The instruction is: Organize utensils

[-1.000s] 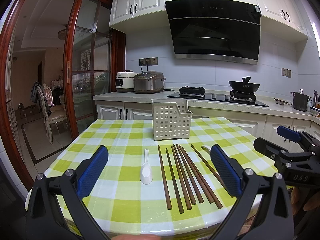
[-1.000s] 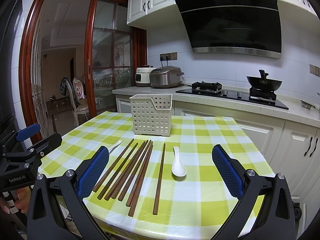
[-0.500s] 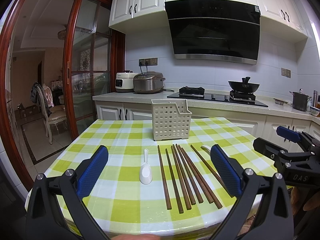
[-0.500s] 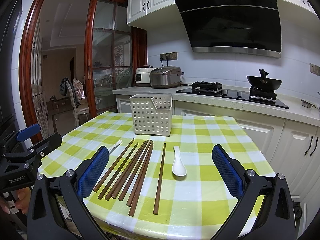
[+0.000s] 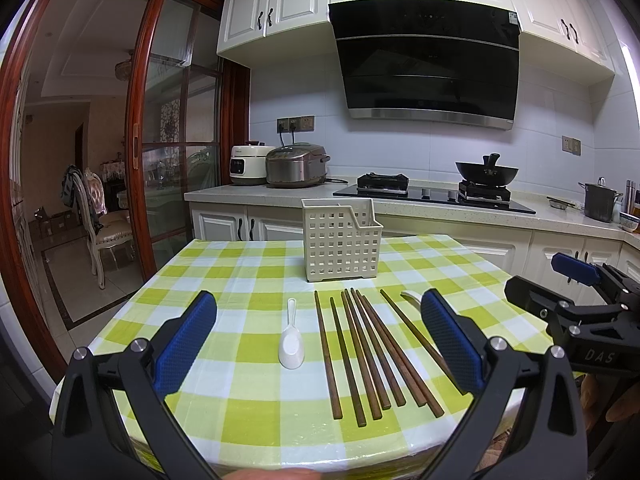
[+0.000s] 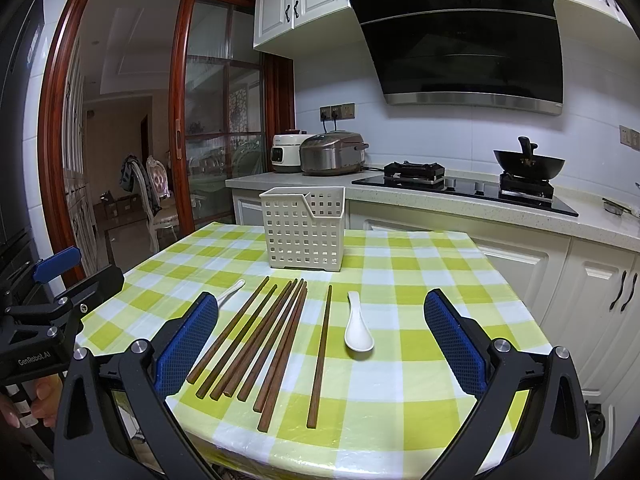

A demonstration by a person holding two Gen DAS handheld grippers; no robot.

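Both grippers hover at the near edge of the worktop (image 5: pixel 240 264), each with its fingers wide apart and holding nothing: the left gripper (image 5: pixel 320 338), the right gripper (image 6: pixel 320 338). The chopsticks (image 5: pixel 368 344) lie in a loose row before the basket (image 5: pixel 340 248). One spoon (image 5: pixel 291 344) lies left of them, another spoon (image 6: pixel 358 326) to their right.

Both grippers (image 5: pixel 319 334) (image 6: pixel 321 336) level, jaws wide apart

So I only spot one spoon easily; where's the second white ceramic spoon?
In the right wrist view the second white ceramic spoon lies left of the brown wooden chopsticks, partly hidden behind that gripper's left blue pad.
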